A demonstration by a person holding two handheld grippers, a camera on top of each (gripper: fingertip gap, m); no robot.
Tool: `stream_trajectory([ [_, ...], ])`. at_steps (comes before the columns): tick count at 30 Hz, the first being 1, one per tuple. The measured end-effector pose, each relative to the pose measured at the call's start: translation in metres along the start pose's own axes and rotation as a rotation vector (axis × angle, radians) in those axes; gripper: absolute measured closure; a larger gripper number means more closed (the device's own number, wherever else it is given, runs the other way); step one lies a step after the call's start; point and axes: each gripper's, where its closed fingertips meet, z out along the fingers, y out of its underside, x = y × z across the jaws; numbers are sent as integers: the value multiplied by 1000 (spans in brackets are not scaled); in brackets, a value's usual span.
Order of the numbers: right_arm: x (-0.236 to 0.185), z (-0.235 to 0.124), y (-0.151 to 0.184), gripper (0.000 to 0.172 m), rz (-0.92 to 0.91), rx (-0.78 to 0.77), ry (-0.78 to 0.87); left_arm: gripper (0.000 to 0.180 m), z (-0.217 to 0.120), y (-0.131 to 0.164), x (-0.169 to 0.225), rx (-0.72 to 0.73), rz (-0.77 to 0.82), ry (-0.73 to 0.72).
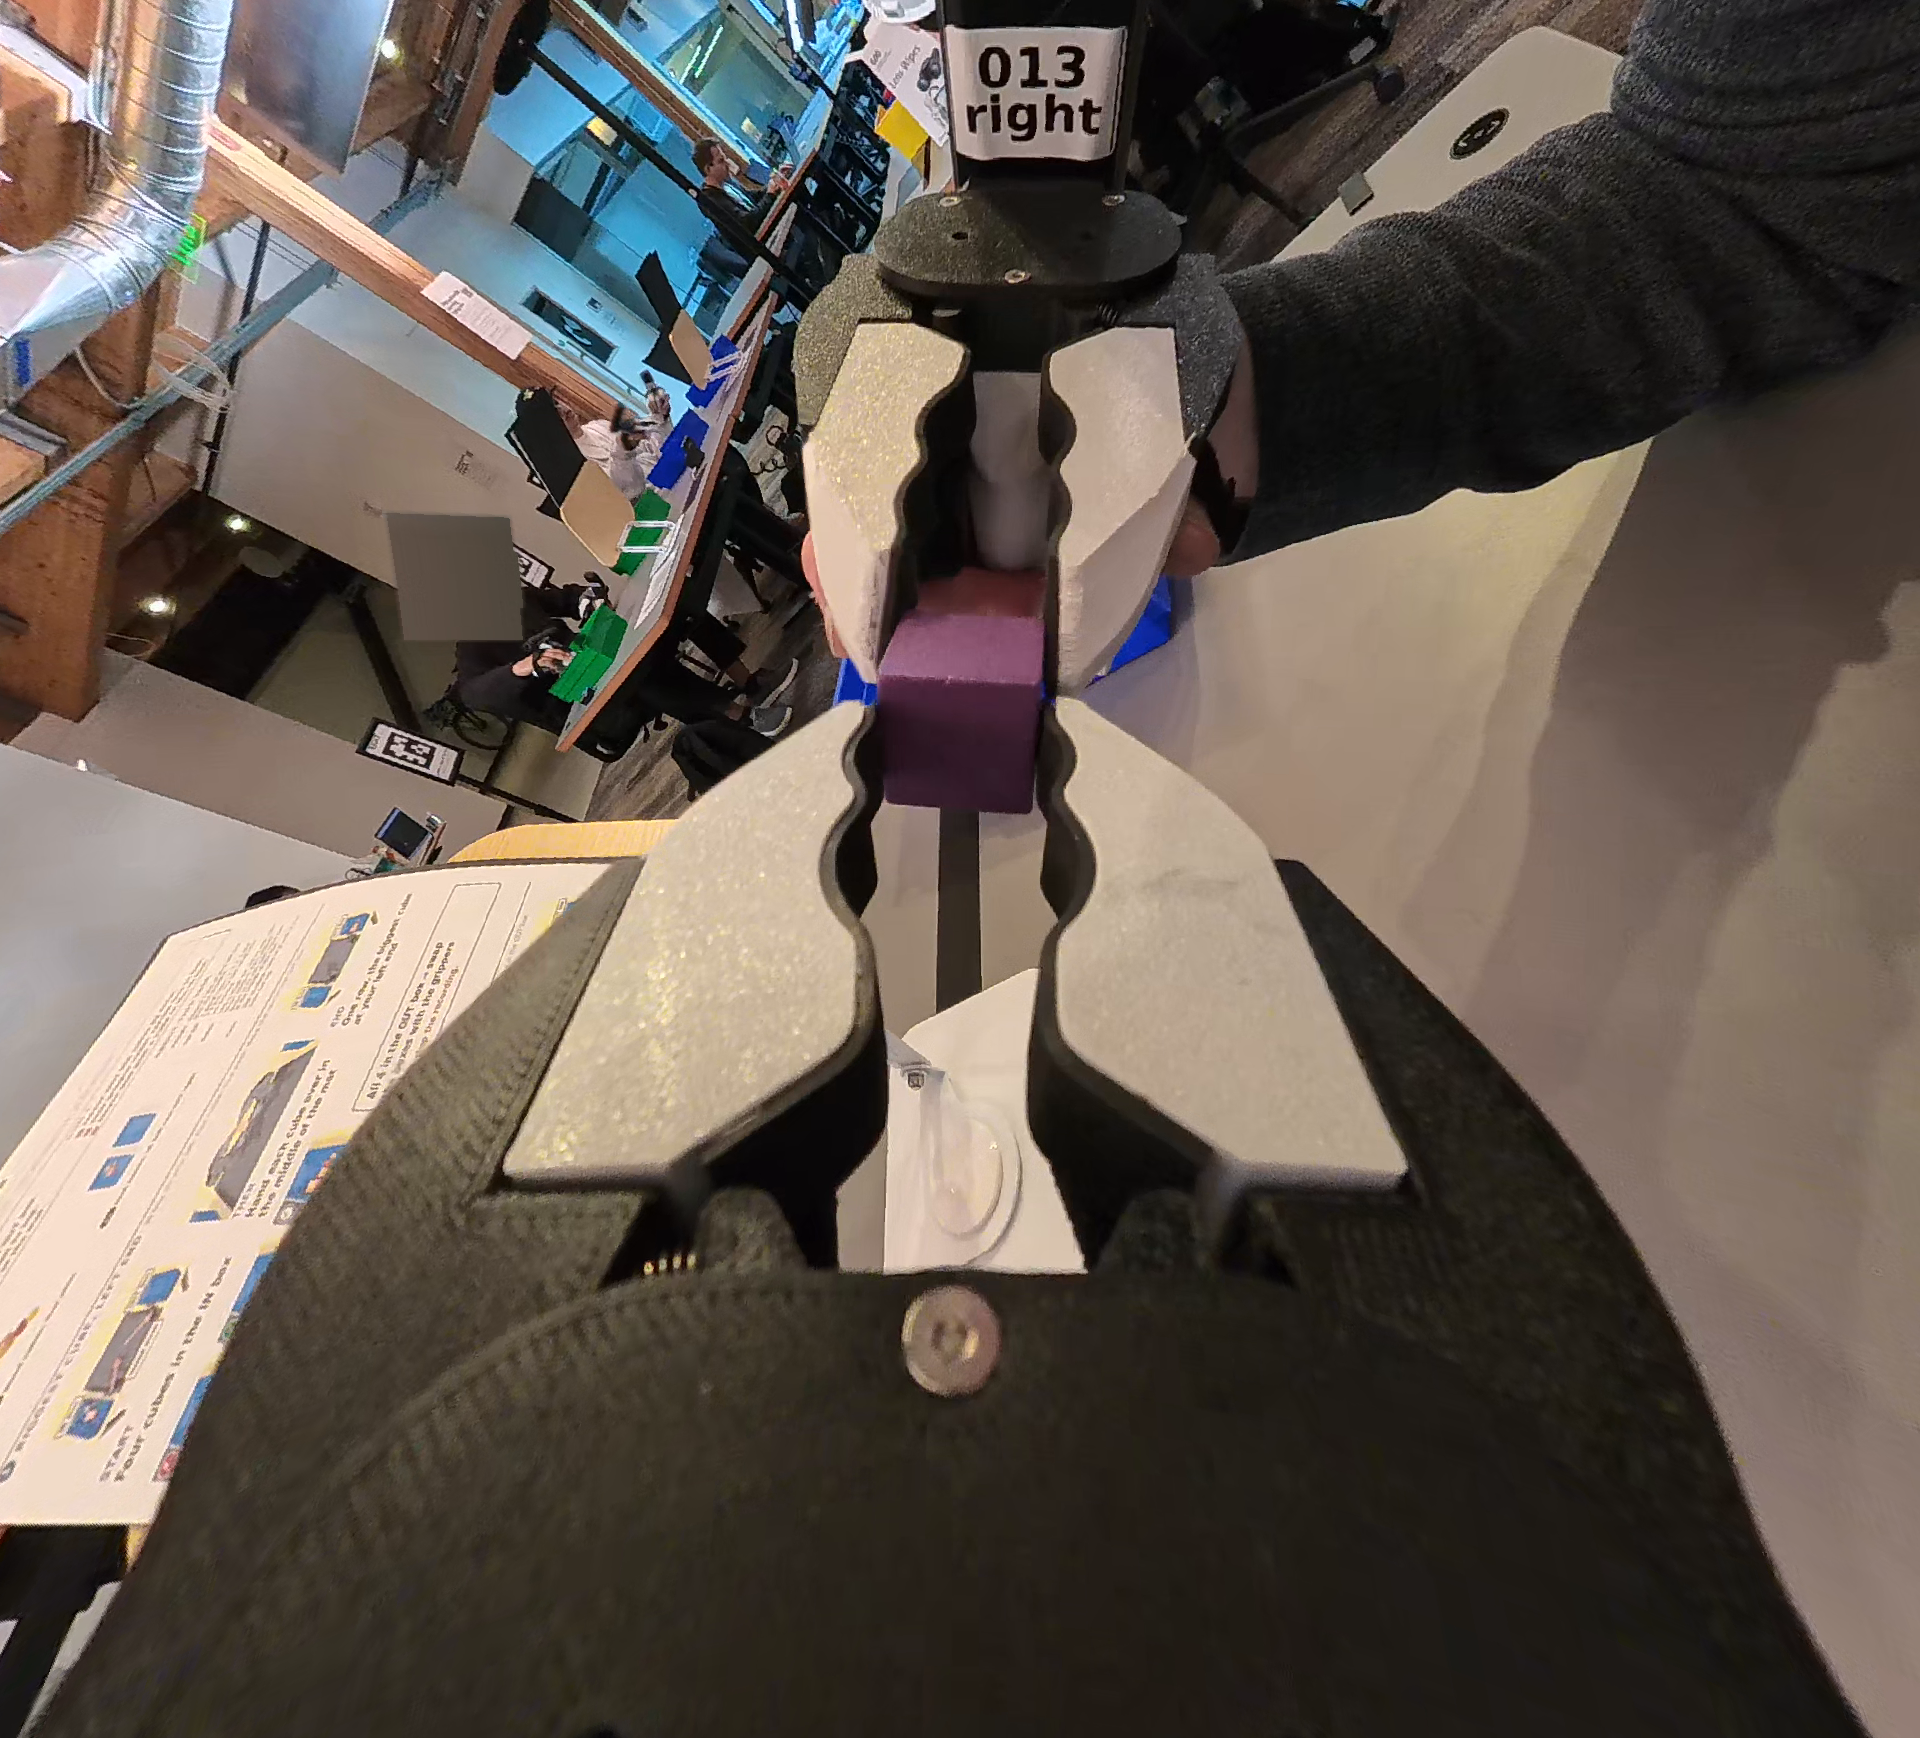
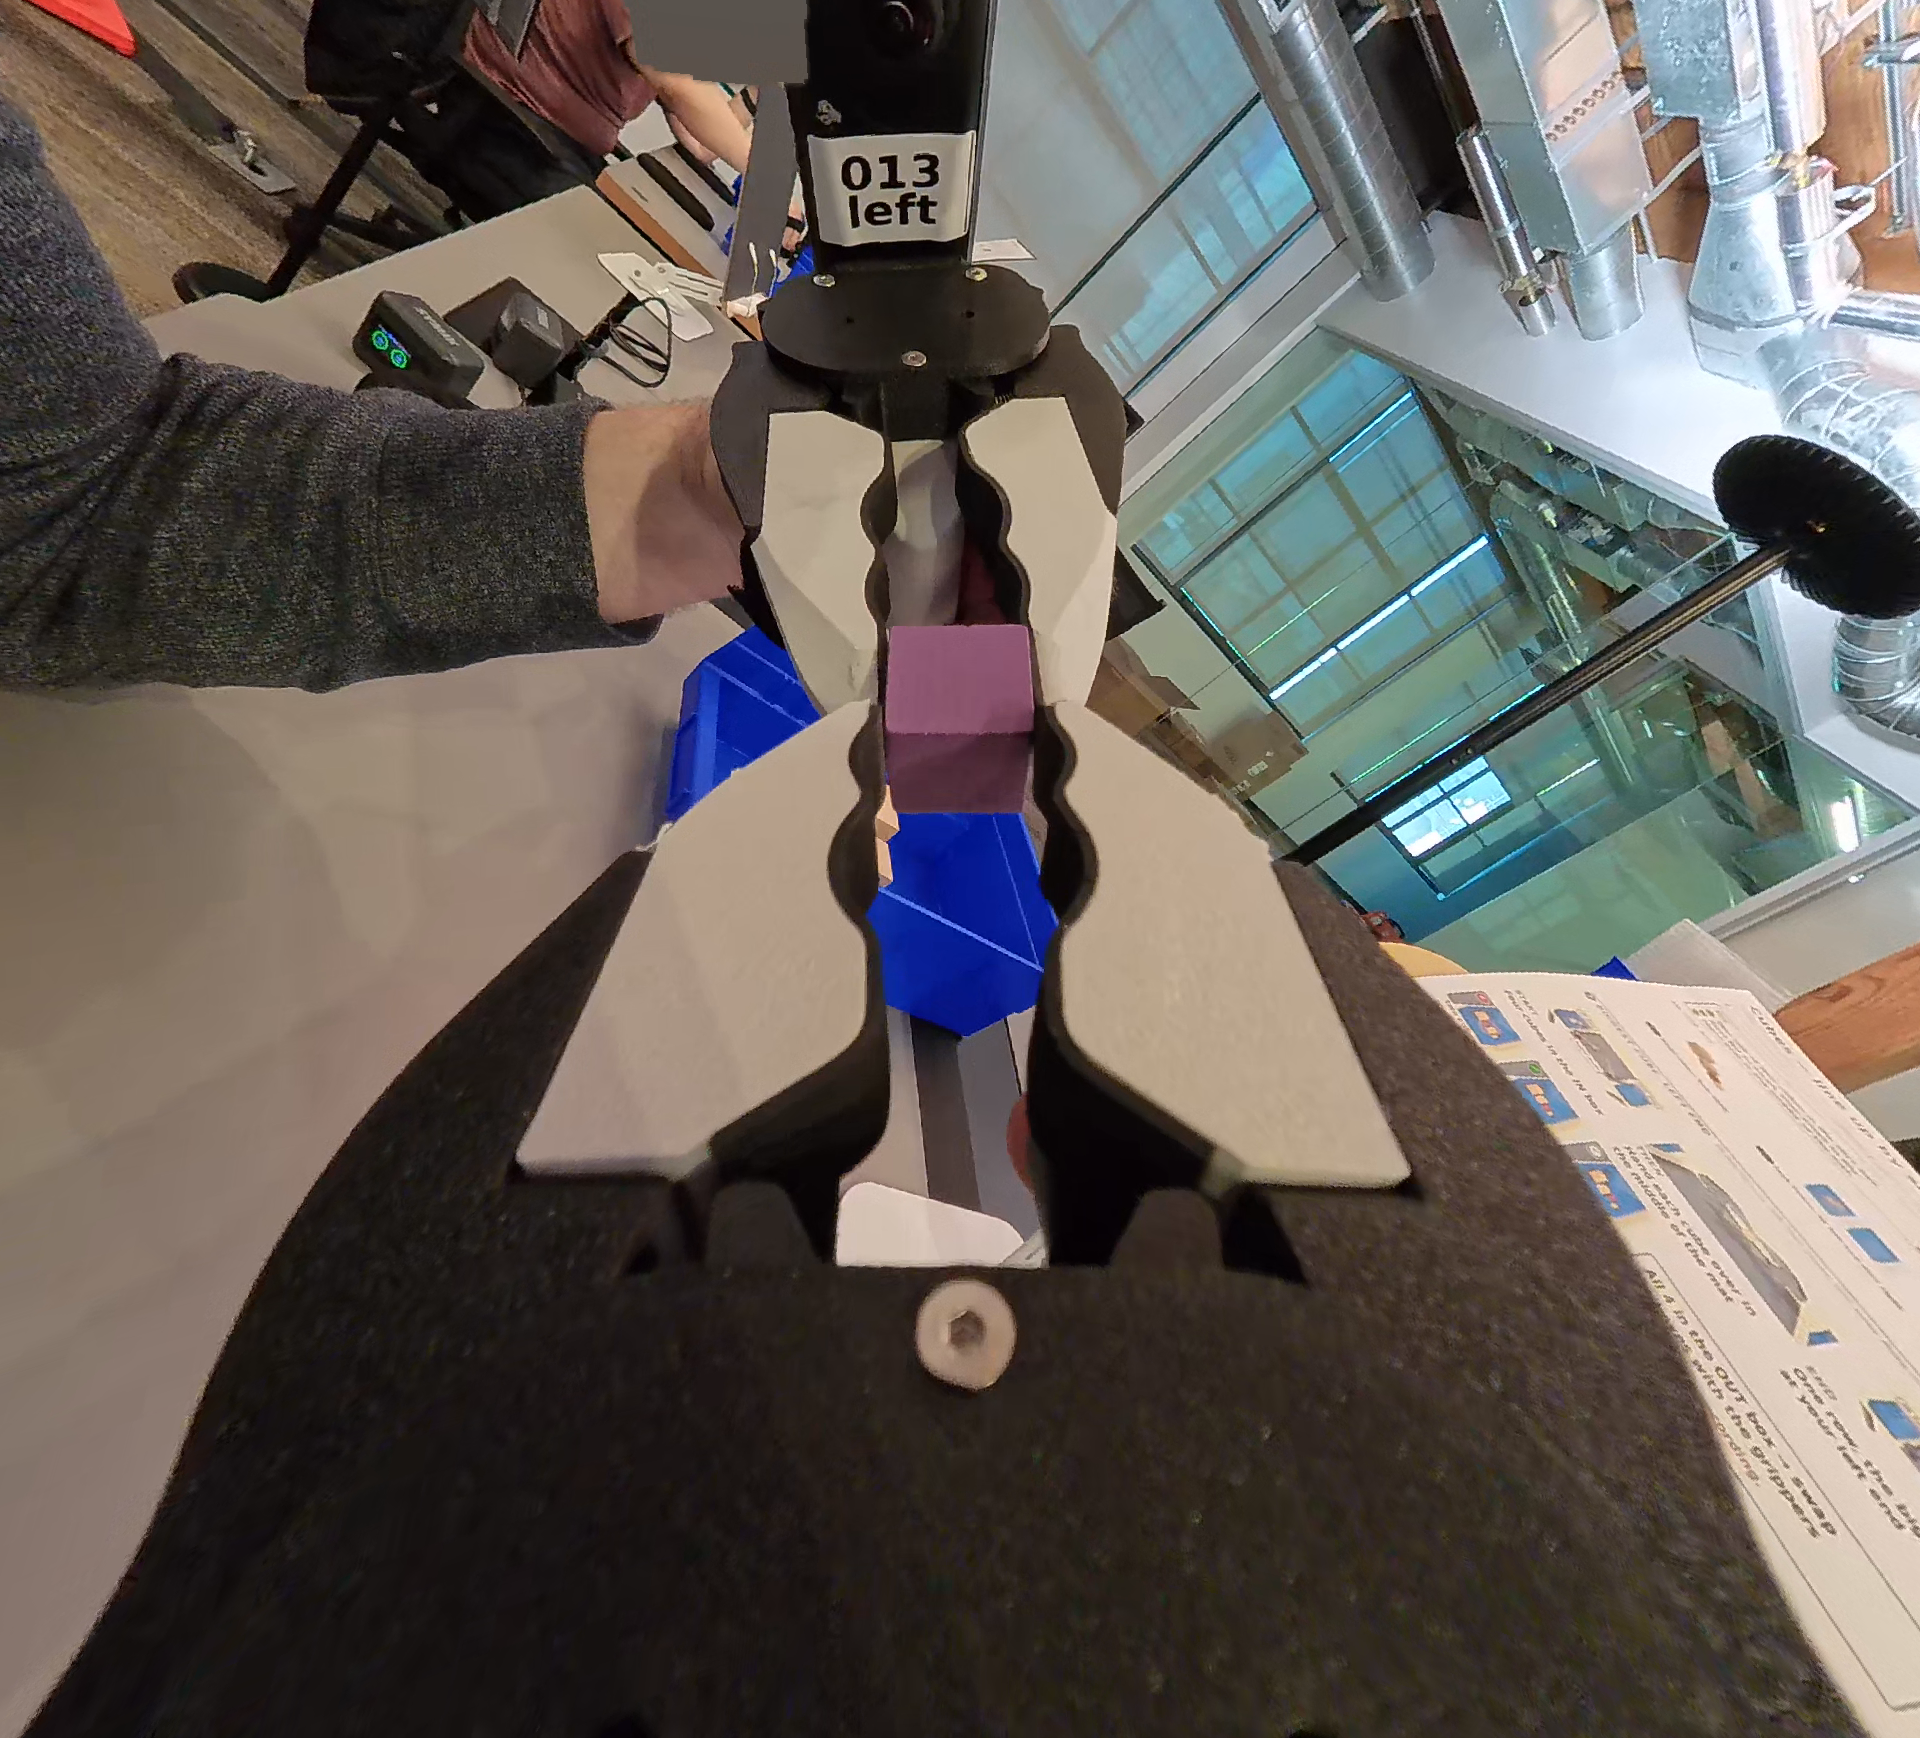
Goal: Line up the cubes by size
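A purple cube point(image 1: 961, 722) sits between the fingertips of both grippers at once, held in the air. My left gripper point(image 1: 958, 738) grips its near half, both pads pressed on its sides. My right gripper point(image 1: 971, 623) faces it from the far side, pads pressed on the cube's other half. In the right wrist view the purple cube point(image 2: 958, 712) sits in my right gripper point(image 2: 956, 748), with the left gripper point(image 2: 961, 649) opposite. A pale wooden cube point(image 2: 885, 841) peeks out by the right gripper's left finger.
A blue bin point(image 2: 966, 940) stands on the white table point(image 1: 1455, 753) under the cube; its edge also shows in the left wrist view point(image 1: 1143, 639). A printed instruction sheet point(image 1: 208, 1117) lies at the table's side. A person's sleeved arm point(image 2: 260, 525) holds each gripper.
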Motion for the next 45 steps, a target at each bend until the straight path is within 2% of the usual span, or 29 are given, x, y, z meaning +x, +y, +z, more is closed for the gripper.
stream_trajectory([
  [15,0,0,-2,146,-15,-6,-6,153,0,-2,1,15,-13,9],
  [20,6,-7,-9,146,12,31,12,148,-6,3,-9,-29,-4,-53],
  [21,10,-11,-10,146,13,31,28,150,-9,3,-11,-28,-9,-63],
  [24,26,-30,-8,146,-18,-26,91,180,-20,3,-19,-19,-7,-103],
  [25,33,-40,-5,146,-42,-68,124,180,-24,3,-22,-18,-8,-116],
  [28,53,-84,13,146,-130,-257,212,180,-34,3,-26,-29,-1,-145],
  [31,73,-140,41,146,-145,-448,244,180,-41,1,-29,-30,7,-165],
  [34,93,-200,81,146,-113,-672,244,180,-42,1,-29,-40,15,-168],
  [38,106,-271,149,145,-52,-989,179,180,-36,3,-28,-73,29,-165],
  [41,105,-307,201,145,45,-1133,119,180,-31,3,-25,-81,35,-152],
  [45,90,-330,256,145,191,-1219,10,180,-27,4,-23,-92,40,-140],
])
